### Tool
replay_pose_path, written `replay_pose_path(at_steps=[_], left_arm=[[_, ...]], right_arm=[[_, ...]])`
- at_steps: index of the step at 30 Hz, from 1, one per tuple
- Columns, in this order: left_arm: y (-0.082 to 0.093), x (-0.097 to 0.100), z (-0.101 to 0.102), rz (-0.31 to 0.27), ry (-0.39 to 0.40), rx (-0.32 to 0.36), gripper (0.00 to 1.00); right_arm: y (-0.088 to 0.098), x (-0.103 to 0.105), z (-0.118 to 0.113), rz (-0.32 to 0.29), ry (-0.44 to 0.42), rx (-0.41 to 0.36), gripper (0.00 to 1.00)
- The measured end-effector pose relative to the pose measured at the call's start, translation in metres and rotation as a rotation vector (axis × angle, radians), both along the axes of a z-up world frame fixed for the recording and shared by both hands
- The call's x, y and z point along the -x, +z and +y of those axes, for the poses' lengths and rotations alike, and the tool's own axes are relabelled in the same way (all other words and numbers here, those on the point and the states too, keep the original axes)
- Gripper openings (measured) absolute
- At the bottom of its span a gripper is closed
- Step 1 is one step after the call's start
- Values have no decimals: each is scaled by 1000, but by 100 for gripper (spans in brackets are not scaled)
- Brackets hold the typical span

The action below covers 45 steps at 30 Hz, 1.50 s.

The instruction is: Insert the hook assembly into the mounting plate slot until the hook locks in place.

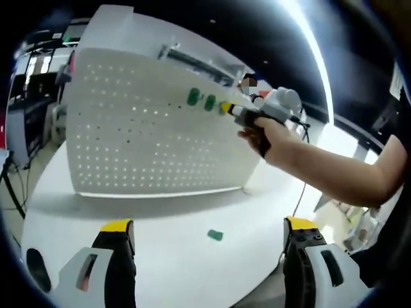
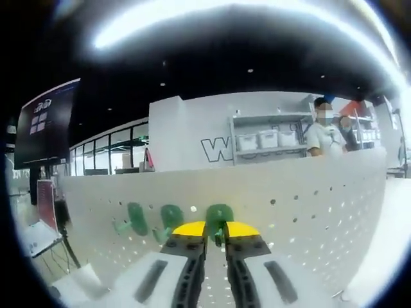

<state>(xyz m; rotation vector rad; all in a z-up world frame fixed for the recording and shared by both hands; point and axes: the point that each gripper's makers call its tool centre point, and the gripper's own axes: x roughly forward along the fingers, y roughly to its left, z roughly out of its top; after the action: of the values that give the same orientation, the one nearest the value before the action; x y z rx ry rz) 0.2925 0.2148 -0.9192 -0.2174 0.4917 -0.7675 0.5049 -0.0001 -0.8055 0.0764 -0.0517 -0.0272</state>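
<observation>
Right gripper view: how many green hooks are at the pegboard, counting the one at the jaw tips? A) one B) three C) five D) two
B: two green hooks sit on the white pegboard, and a third green hook is at the tips of the right gripper, whose jaws are nearly together on it.

We see both views brightly lit from overhead. In the left gripper view a long ceiling light point(image 1: 314, 51) streaks from twelve toward three o'clock, blown out to pure white. The white table point(image 1: 173, 256) glares, with a soft shadow along the foot of the pegboard point(image 1: 148, 128). In the right gripper view a similar light strip point(image 2: 212, 19) burns out across the top, from ten to two o'clock. Straight lines bow strongly toward every edge. Both pictures are soft, and the green hooks point(image 2: 160, 221) on the board look smeared and out of focus.
</observation>
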Motion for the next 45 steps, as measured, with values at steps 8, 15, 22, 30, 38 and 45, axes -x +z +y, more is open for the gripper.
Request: replay_pose_path(at_steps=[8,15,22,30,38,45], left_arm=[[2,8,-5,-9,-14,-6,98],[1,18,-15,-9,-43,-15,97],[5,23,-17,-24,-60,-29,97],[3,30,-11,-26,-64,-49,97],[1,35,-3,-25,-53,-58,97],[-3,42,-2,-19,-56,-69,96]], right_arm=[[37,24,-10,-100,-11,-26,15],[58,44,-23,-130,2,-60,19],[72,65,-18,-143,63,-71,20],[59,93,-12,-86,122,-52,21],[33,119,-11,-21,150,-34,22],[4,139,6,54,207,-8,23]])
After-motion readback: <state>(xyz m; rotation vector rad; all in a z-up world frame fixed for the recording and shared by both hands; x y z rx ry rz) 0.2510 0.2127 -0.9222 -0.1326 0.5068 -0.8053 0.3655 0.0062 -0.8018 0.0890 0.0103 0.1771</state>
